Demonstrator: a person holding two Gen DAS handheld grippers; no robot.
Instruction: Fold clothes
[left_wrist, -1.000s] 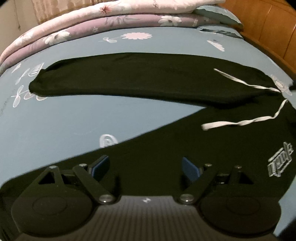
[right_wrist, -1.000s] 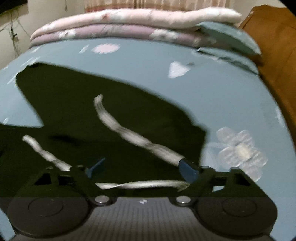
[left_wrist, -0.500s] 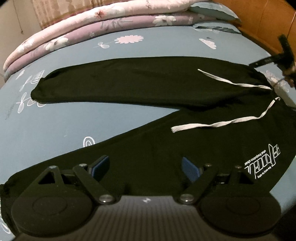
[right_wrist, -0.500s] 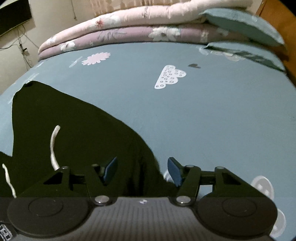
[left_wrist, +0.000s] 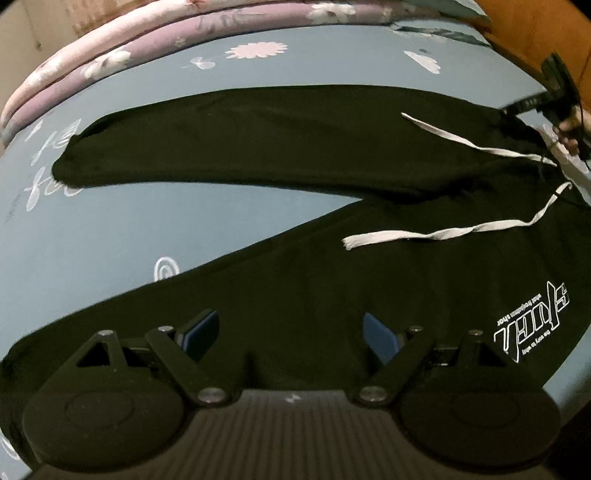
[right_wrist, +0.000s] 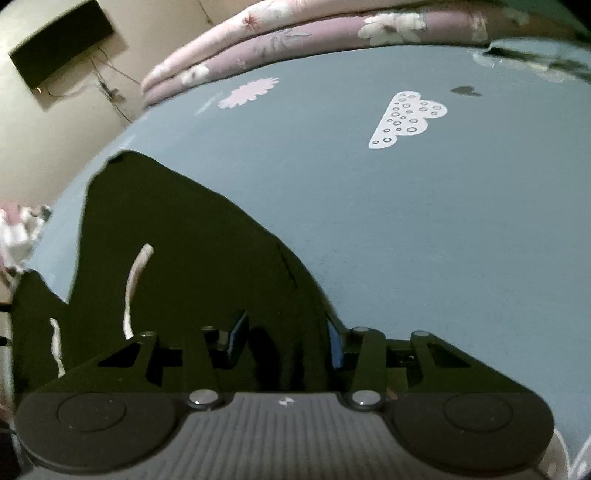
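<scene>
Black sweatpants (left_wrist: 295, 147) lie spread on the blue bed sheet (left_wrist: 92, 240), legs apart in a V, with white drawstrings (left_wrist: 443, 232) and a white logo (left_wrist: 532, 321) near the waist. My left gripper (left_wrist: 290, 332) is open over the near leg. My right gripper (right_wrist: 284, 343) is partly closed around the waistband corner of the sweatpants (right_wrist: 177, 236); black fabric sits between its blue pads (right_wrist: 334, 347). The right gripper also shows in the left wrist view (left_wrist: 554, 92) at the waist's far corner.
Folded pink and purple floral quilts (left_wrist: 184, 40) are stacked at the far side of the bed. A wooden headboard (left_wrist: 535, 33) runs along the right. A pillow (right_wrist: 535, 62) lies at the far right. A dark wall box with wires (right_wrist: 59, 44) hangs at left.
My right gripper moved to the waistband's far corner and narrowed its jaws around the fabric. My left gripper drew back a little over the near leg, still open.
</scene>
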